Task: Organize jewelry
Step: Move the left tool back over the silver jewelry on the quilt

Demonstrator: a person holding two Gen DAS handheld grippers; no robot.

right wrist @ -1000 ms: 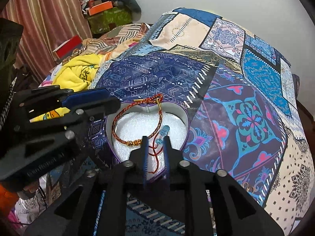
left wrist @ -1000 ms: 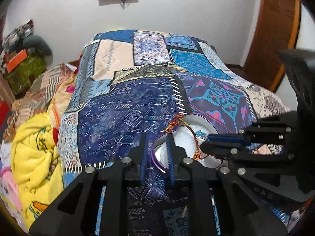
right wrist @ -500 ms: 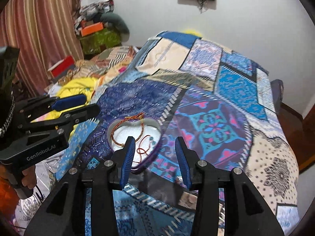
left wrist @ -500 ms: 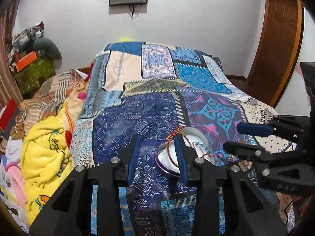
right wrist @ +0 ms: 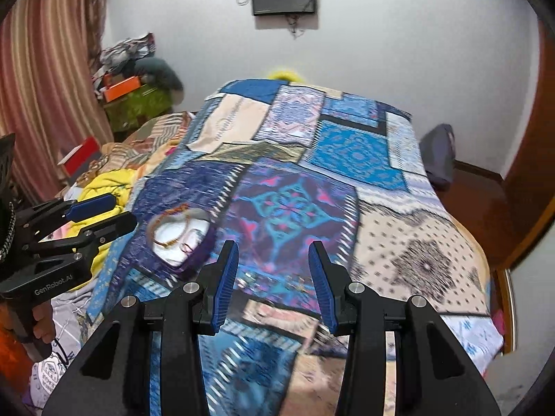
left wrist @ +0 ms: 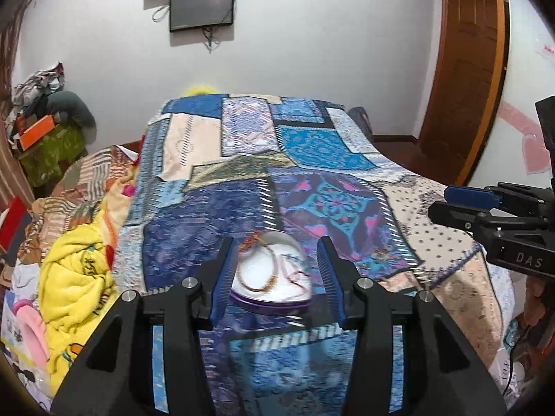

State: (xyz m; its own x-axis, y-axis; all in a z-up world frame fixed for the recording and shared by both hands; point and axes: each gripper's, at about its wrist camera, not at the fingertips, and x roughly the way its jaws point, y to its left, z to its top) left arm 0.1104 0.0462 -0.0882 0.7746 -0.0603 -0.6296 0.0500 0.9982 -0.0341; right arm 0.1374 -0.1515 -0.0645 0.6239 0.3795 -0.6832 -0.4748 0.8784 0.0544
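A heart-shaped jewelry box [left wrist: 274, 287] with a purple rim and white lining sits on the patchwork bedspread [left wrist: 312, 145] near the foot of the bed, and it serves as the landmark here. A red-and-gold thread bracelet [left wrist: 258, 270] lies coiled inside the box on the white lining, its knotted end draped over the far rim; motion blur hides its finer detail. The left tool [left wrist: 277, 277] hangs just in front of the box with its blue-padded fingers spread apart, one to either side of the box in the left wrist view, gripping nothing. The right tool [right wrist: 274, 277] is held to the right of the box, apart from it, its fingers likewise spread wide and empty over the purple and teal patch of the bedspread. A yellow blanket [left wrist: 76, 284] is heaped well to the left of the box, beside the bed. A dark wall-mounted screen [left wrist: 201, 7] hangs on the white wall far beyond the box.
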